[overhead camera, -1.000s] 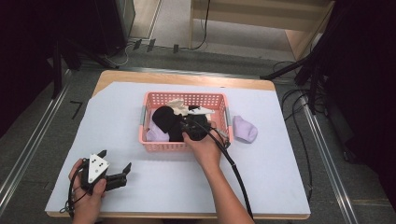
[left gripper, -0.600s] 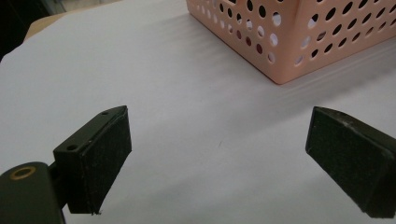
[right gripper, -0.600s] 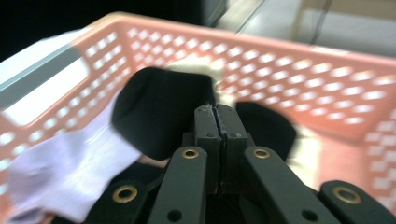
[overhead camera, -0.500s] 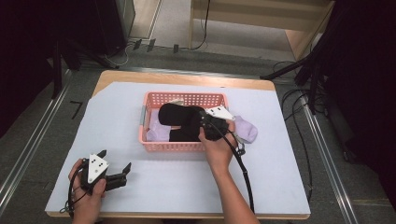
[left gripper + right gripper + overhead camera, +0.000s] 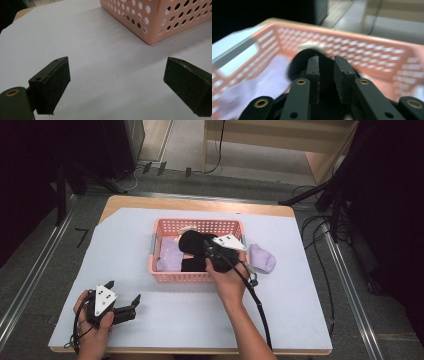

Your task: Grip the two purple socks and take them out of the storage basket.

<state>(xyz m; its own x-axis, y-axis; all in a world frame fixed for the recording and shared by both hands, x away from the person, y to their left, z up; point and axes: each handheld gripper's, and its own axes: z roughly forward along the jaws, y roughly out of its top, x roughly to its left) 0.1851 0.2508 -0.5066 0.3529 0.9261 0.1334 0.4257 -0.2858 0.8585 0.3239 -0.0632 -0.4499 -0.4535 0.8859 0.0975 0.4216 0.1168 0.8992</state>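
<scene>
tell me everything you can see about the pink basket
The pink basket is a shallow rectangular tray of what looks like plastic, its walls perforated with rows of round holes. It sits upright, middle of the white table cover. Inside lie a lilac cloth, a black sock and a bit of cream fabric. The right gripper is low over its right part, jaws nearly closed on the black sock. Another lilac sock lies just outside its right wall.

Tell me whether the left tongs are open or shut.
Open. In the left gripper view, the left tongs have jaws spread wide apart with bare white table cover between them, gripping nothing.
</scene>
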